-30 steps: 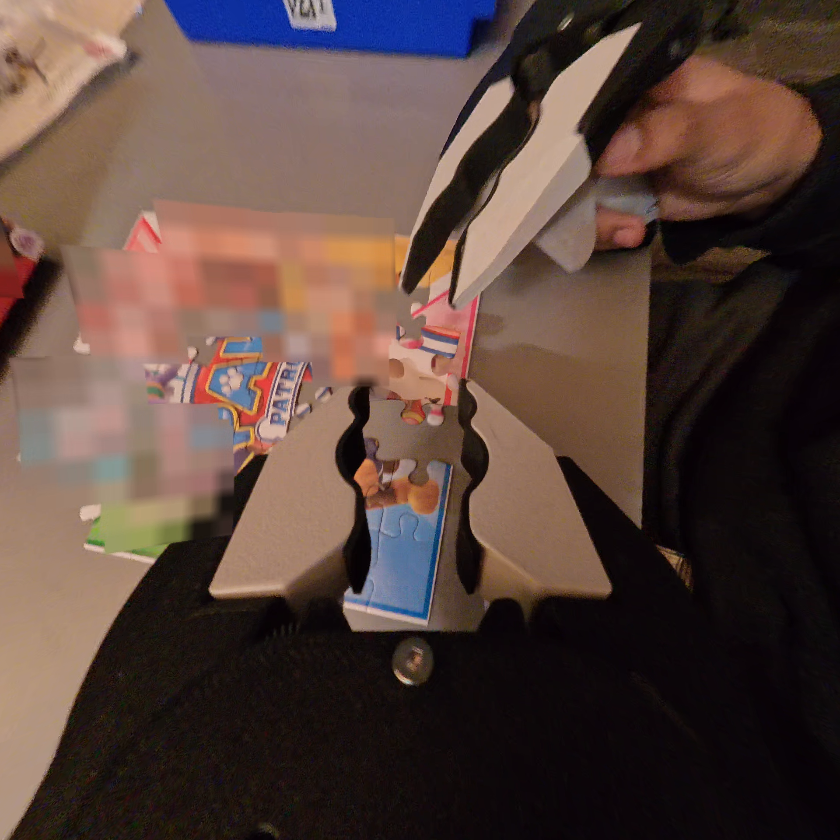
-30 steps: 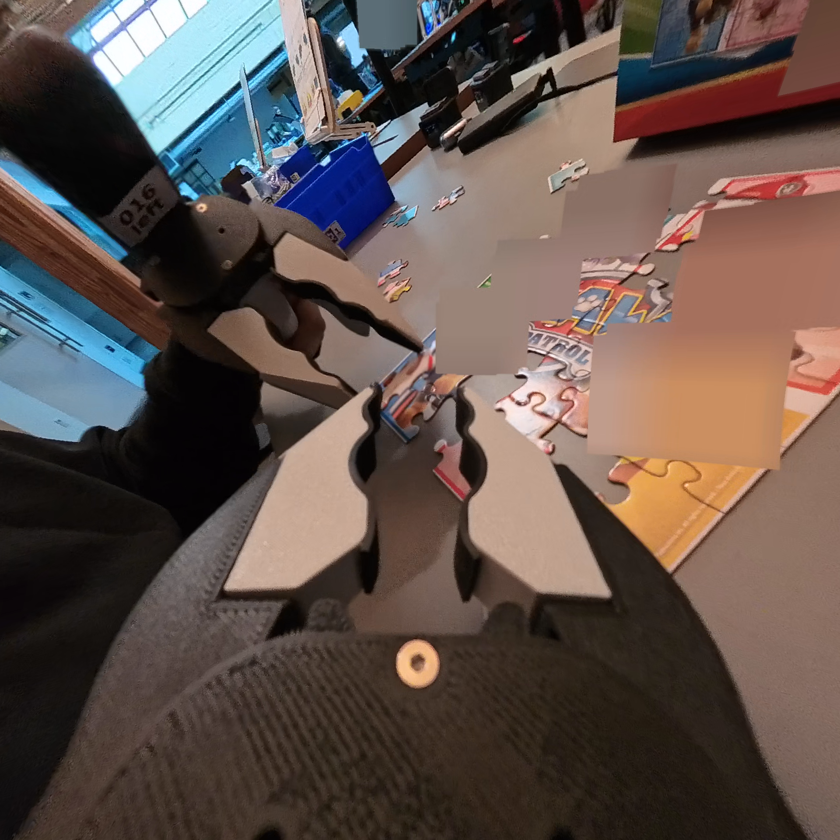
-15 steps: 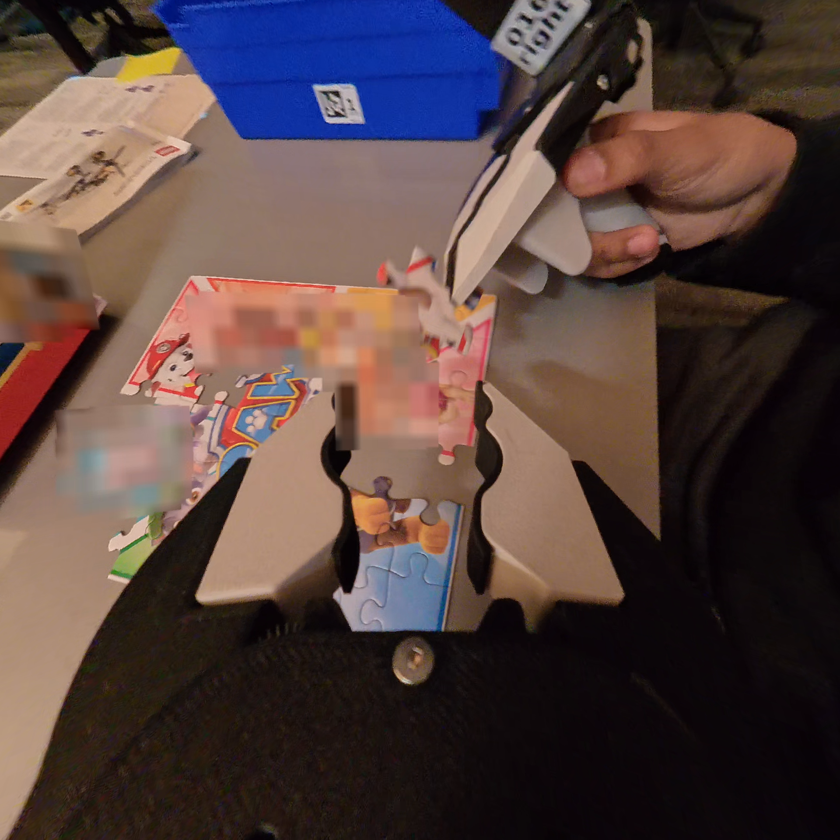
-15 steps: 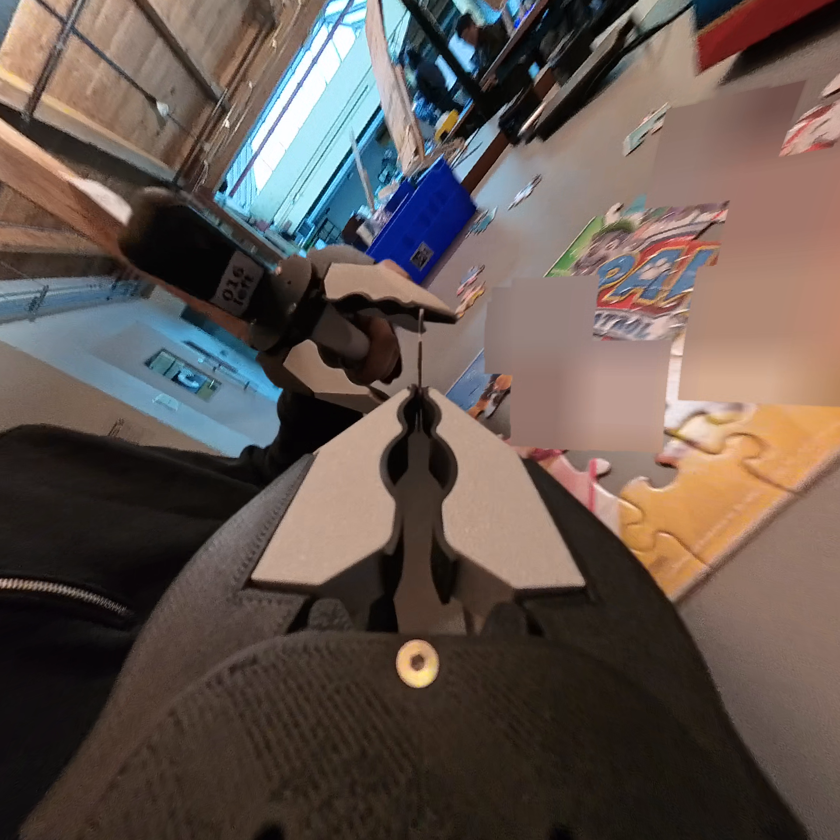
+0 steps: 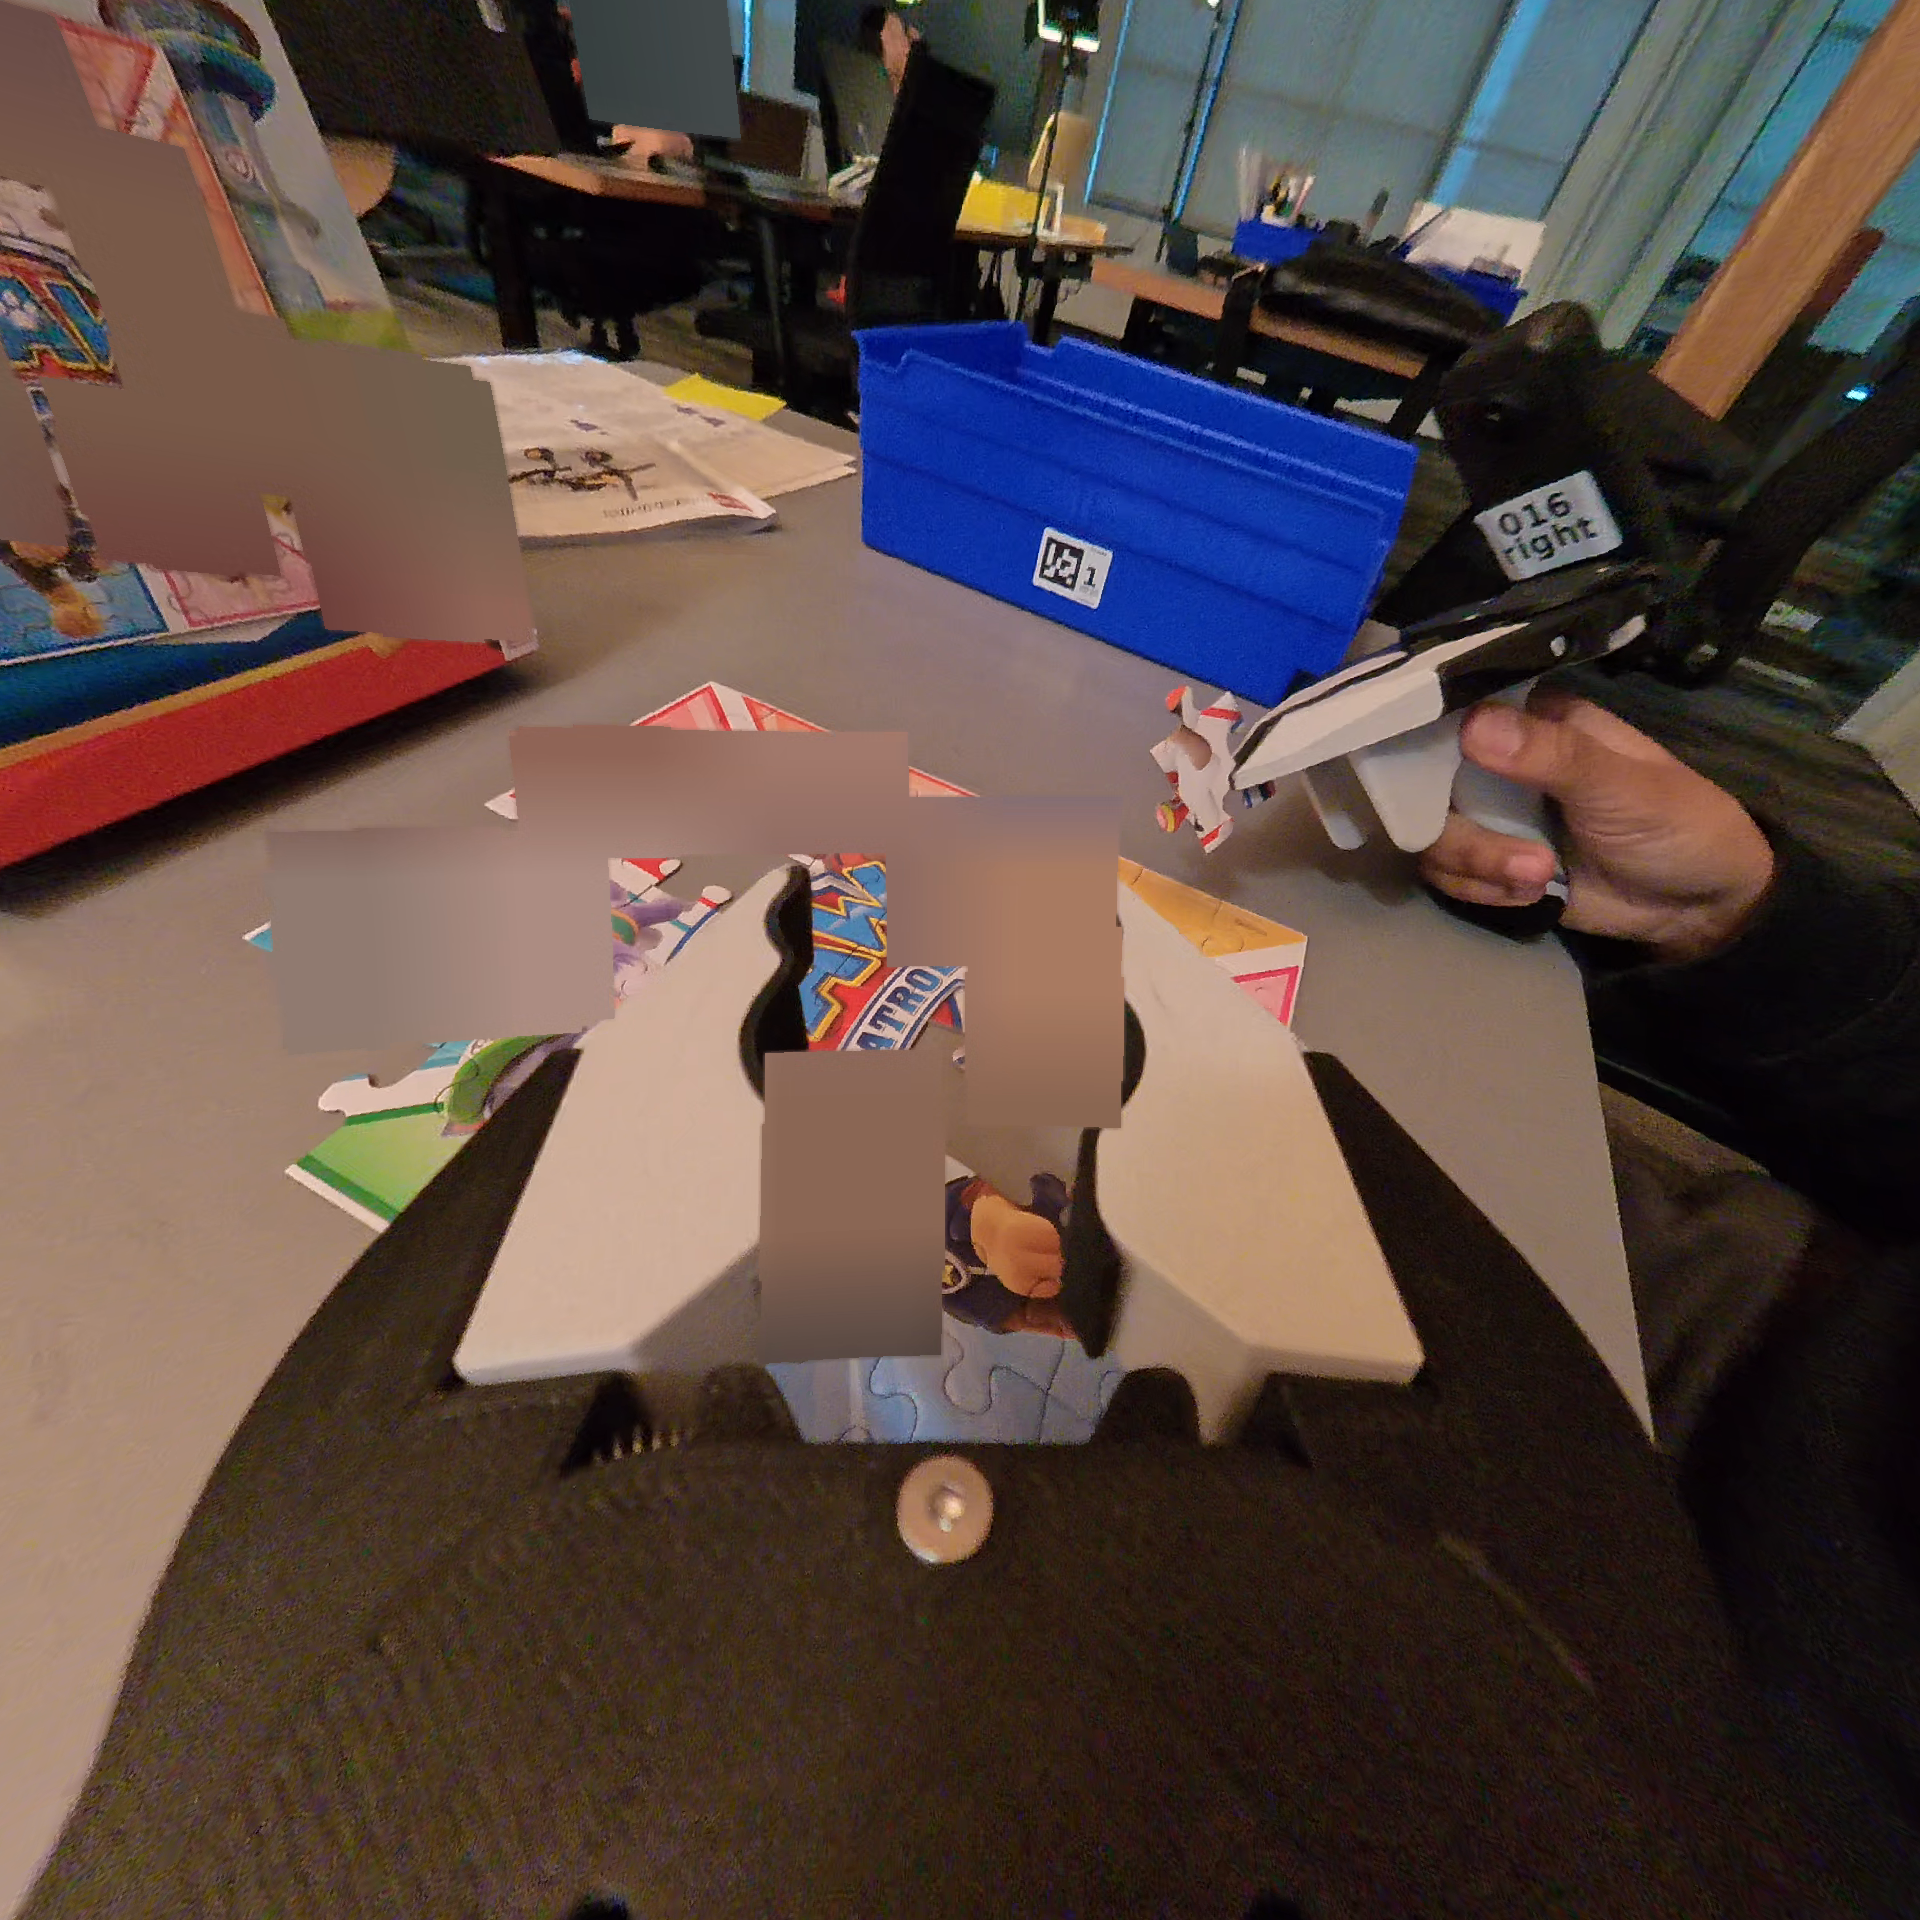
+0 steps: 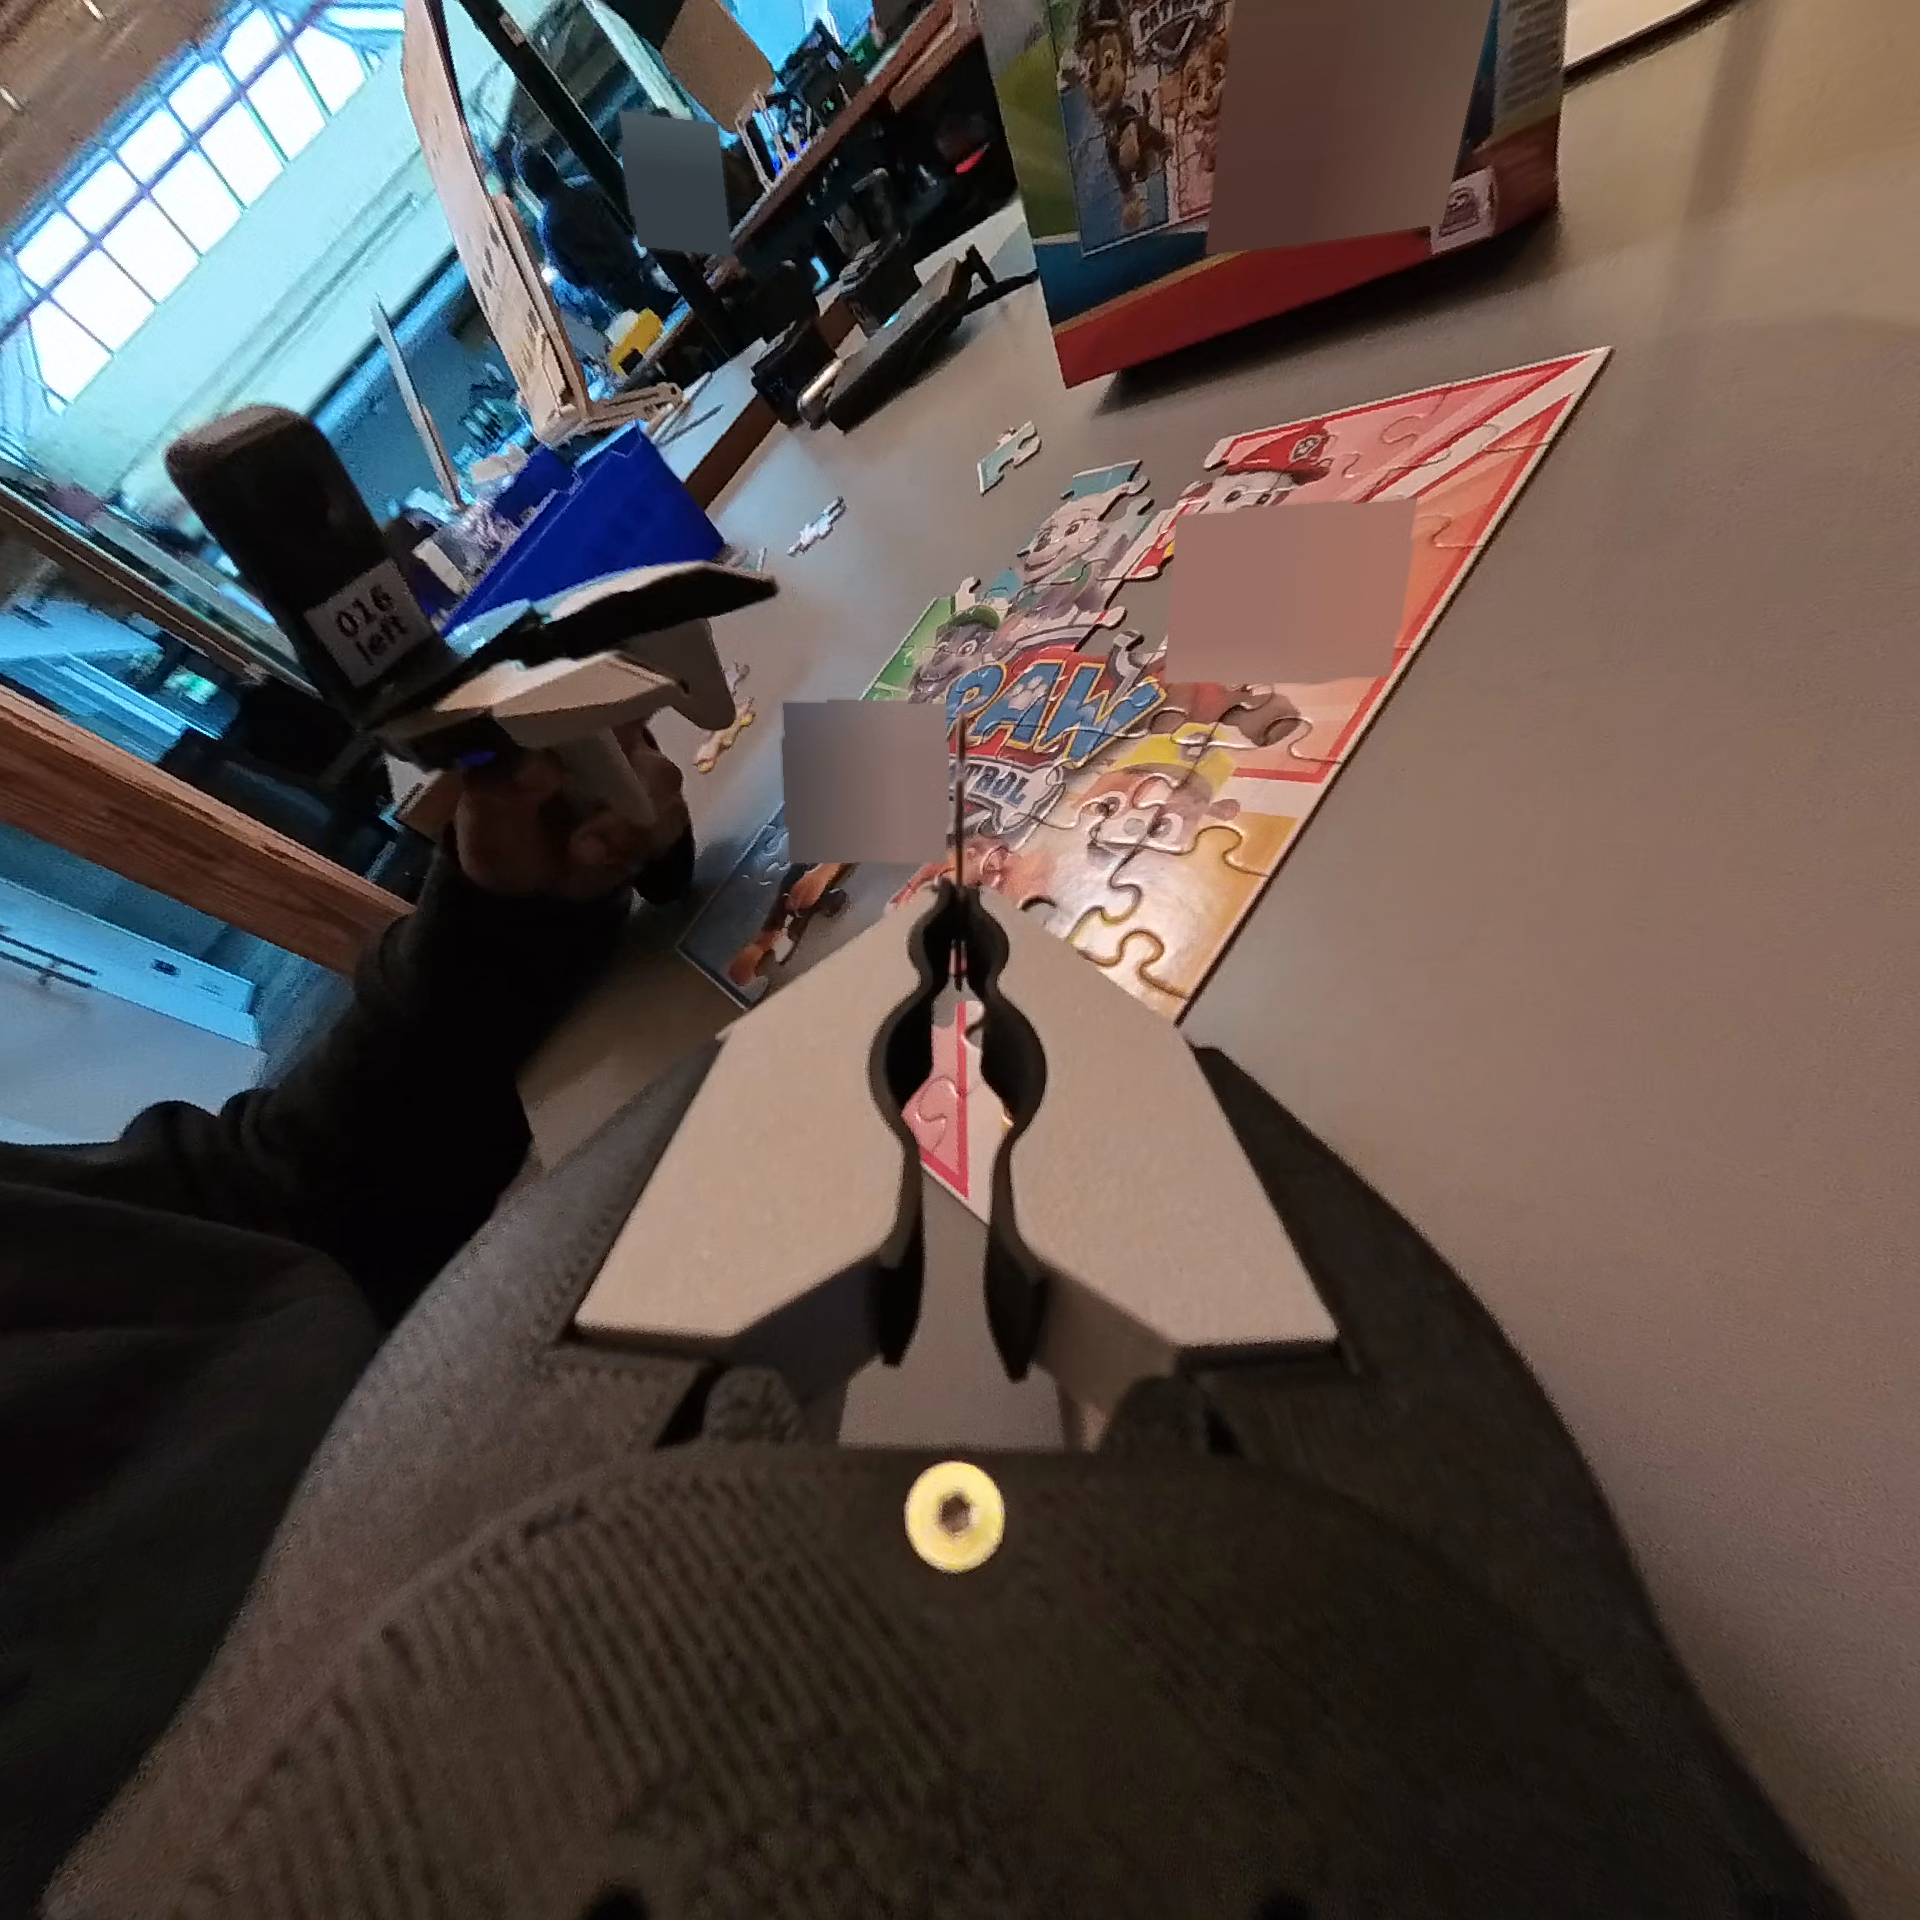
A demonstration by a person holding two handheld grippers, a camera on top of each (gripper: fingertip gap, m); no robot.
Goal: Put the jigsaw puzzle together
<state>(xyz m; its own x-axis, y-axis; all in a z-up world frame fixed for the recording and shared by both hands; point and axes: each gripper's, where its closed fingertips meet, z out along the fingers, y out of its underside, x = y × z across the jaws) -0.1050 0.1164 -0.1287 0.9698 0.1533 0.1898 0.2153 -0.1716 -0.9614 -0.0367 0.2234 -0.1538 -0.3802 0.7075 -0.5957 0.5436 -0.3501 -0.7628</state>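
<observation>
Both tongs have lifted up off the puzzle since a moment ago, and the right pair has shut on a piece. Behind is a big room with windows and desks. A grey worktop [image 5: 935,644] carries a part-built puzzle [image 6: 1278,790], a picture box [image 5: 156,727] and a blue bin [image 5: 1122,488]. The left tongs [image 5: 951,914] stand wide apart over the puzzle, holding nothing. The right tongs [image 6: 958,914] pinch a white and red puzzle piece [image 5: 1195,769] in the air, beside the puzzle's corner.
</observation>
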